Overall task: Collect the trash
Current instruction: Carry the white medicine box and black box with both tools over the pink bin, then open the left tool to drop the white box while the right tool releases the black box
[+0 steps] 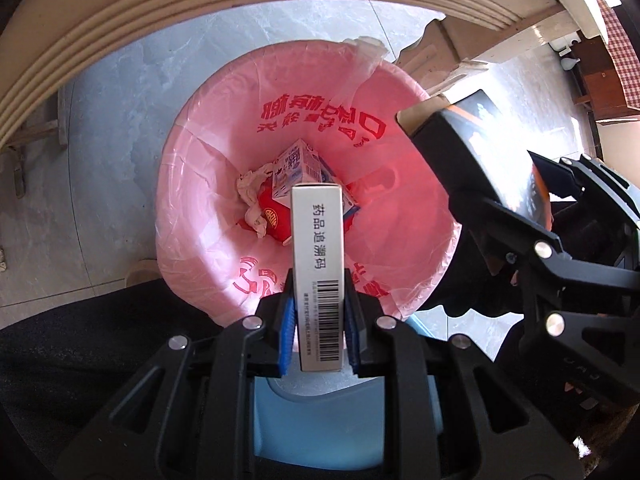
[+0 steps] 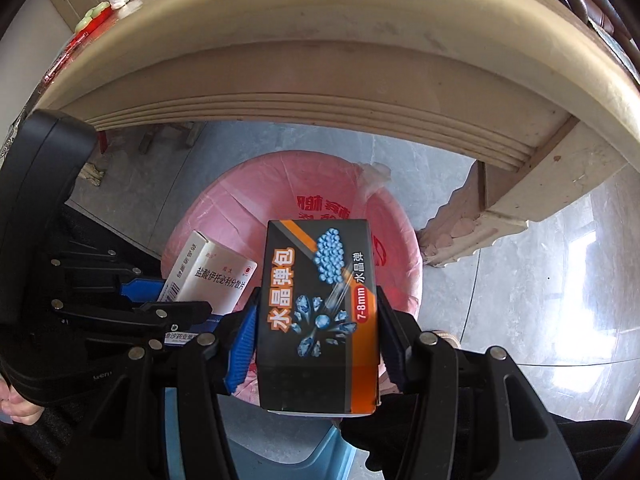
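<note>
Left claw (image 1: 319,322) grips the white medicine box (image 1: 318,264) narrow-side on, blue pads (image 1: 289,328) pressed to both long faces near its barcode end; box points fwd, its far end hanging over the mouth of the bin w/ pink liner (image 1: 208,152). Right claw (image 2: 316,336) clamps the black-orange gel-bead box (image 2: 320,312) across its width, likewise poised over the same bin, slightly nearer the rim on my right side. Both boxes sit above the opening, not yet inside; a milk carton (image 1: 298,168), crumpled tissue (image 1: 252,196) and a red wrapper (image 1: 276,220) lie at the bottom. Step in hand, as I judge it: the drop. To do it well, I'd release one box at a time, left first since it looks better centred, opening the jaws fully so the pads don't drag a face and flip the box outward. Right box is wider and close to the liner's edge, so I'd carry it further over the middle before letting go. Risk: the two claws are near each other, and a hurried release could knock one box against the other. Beige surface edge (image 2: 320,92) overhangs the bin's far side, so I'd keep low and approach from my side.
</note>
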{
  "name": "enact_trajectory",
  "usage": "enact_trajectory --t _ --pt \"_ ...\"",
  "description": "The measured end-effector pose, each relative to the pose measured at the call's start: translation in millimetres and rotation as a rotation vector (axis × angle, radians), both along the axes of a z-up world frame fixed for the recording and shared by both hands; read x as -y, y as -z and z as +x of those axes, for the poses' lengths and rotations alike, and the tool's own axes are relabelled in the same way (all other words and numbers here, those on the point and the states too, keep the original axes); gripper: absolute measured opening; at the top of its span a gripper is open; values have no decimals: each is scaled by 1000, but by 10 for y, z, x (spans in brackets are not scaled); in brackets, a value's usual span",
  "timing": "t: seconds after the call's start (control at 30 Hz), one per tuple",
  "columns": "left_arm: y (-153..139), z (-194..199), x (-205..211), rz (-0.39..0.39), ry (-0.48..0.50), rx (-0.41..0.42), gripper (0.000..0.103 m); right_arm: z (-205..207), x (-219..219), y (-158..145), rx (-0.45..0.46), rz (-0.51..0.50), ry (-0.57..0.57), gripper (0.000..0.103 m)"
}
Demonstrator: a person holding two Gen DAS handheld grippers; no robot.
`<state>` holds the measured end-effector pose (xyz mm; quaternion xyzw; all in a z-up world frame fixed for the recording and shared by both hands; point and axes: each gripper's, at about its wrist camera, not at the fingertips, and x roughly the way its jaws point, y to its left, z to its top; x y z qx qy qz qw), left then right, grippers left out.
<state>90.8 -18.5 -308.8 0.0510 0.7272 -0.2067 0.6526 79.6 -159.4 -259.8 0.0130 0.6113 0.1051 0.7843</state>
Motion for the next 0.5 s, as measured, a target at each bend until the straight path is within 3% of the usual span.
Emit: enact_trajectory --t 0.5 --pt "410 215 -5 -13 -56 -104 21 138 -11 293 -55 24 -3 52"
